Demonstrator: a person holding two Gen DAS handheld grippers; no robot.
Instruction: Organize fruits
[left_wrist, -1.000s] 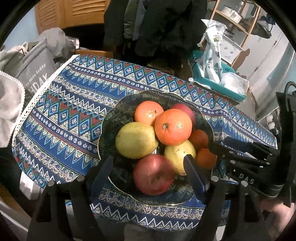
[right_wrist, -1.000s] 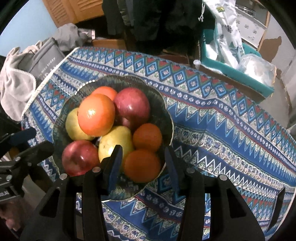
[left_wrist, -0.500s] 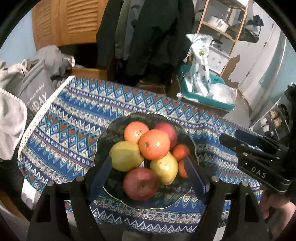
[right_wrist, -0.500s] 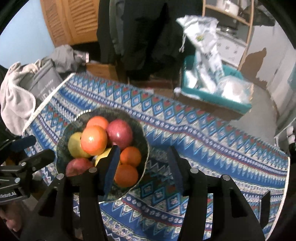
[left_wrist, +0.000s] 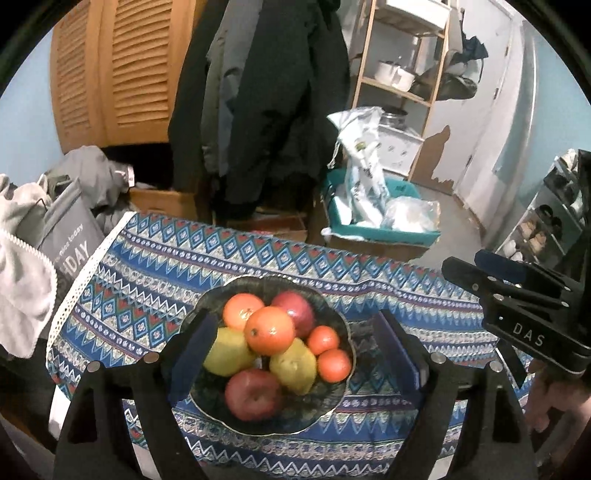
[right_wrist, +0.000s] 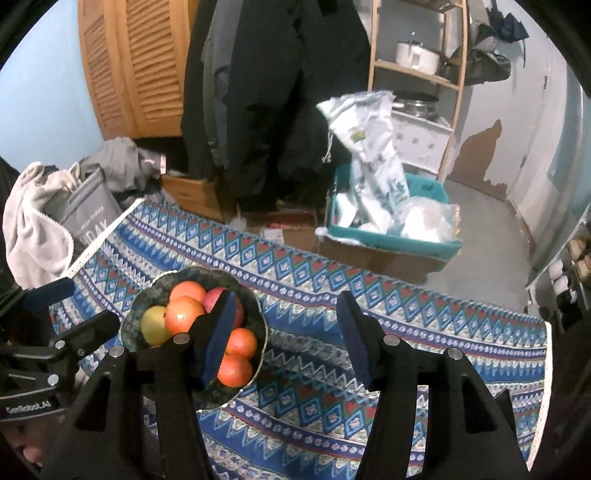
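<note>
We see the dark scalloped fruit bowl (left_wrist: 334, 319) resting on the blue patterned tablecloth (left_wrist: 147, 273), heaped with oranges (left_wrist: 269, 330), yellow pears (left_wrist: 227, 350) and red apples (left_wrist: 253, 395). Our left gripper (left_wrist: 295, 354) hangs above it, its jaws opening wide with nothing clamped. Our right gripper (right_wrist: 286, 332) hovers beside the bowl, jaws opening too, gripping nothing.
</note>
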